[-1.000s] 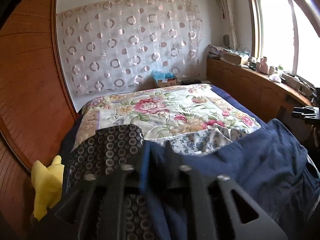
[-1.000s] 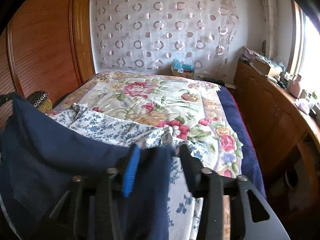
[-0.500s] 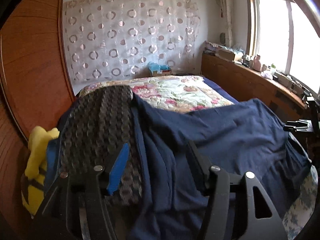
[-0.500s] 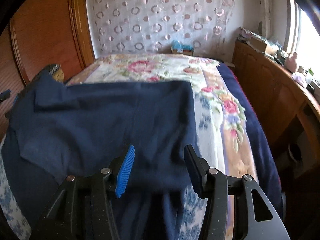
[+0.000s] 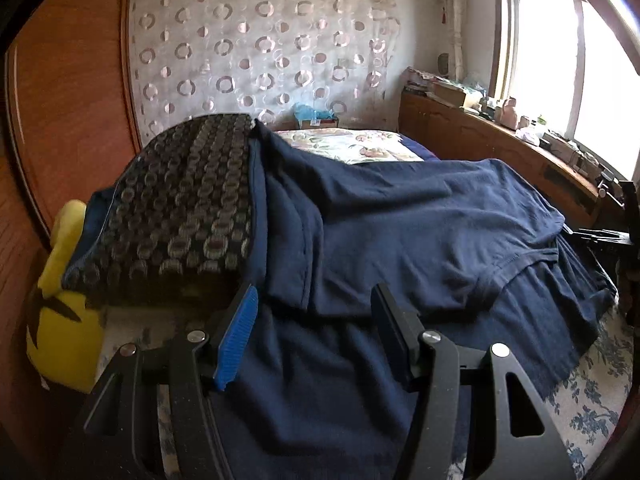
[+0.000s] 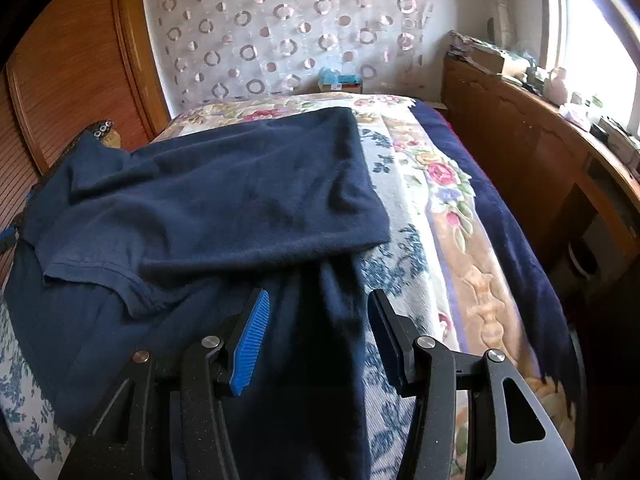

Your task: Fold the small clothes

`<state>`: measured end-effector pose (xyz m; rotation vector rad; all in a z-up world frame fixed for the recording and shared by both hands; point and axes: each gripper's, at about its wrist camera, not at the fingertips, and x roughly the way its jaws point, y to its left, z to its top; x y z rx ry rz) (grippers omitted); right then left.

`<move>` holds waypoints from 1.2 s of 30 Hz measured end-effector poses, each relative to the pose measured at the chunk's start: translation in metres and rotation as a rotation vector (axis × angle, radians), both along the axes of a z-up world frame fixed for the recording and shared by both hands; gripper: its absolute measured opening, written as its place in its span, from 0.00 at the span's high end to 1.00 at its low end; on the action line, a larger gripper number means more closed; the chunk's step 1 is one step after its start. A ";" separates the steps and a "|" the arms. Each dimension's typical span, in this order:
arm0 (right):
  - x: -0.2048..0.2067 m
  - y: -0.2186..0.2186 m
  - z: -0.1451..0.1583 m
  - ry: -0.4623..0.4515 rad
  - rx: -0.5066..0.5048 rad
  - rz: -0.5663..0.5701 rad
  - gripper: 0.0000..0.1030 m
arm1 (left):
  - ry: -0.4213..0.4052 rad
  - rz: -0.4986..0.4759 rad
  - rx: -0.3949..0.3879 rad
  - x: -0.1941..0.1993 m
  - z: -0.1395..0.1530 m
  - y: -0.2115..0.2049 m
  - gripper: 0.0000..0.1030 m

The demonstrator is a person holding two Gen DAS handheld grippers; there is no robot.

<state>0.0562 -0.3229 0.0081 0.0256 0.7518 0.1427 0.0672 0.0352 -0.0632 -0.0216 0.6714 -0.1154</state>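
Both the left gripper [image 5: 314, 312] and right gripper [image 6: 318, 320] are hovering with fingers spread and released over the navy shirt [image 6: 224, 200], which is lying folded over on the floral bedspread [image 6: 436, 184].

Navy blue cotton shirt [image 5: 400, 232] runs under both views' lower edges; folded-over top layer hides its lower layer. Small windowsill items [image 5: 512, 118] too small to identify.
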 end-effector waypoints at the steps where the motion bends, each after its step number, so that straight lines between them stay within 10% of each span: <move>1: -0.002 0.002 0.000 -0.001 -0.003 -0.005 0.48 | 0.010 0.012 -0.011 -0.002 -0.002 0.002 0.42; 24: 0.000 0.003 0.000 -0.024 0.057 -0.004 0.48 | 0.024 0.044 -0.007 -0.003 0.002 0.015 0.42; 36: 0.033 0.013 -0.008 -0.001 0.026 0.011 0.48 | 0.182 0.019 -0.010 0.036 -0.018 0.010 0.51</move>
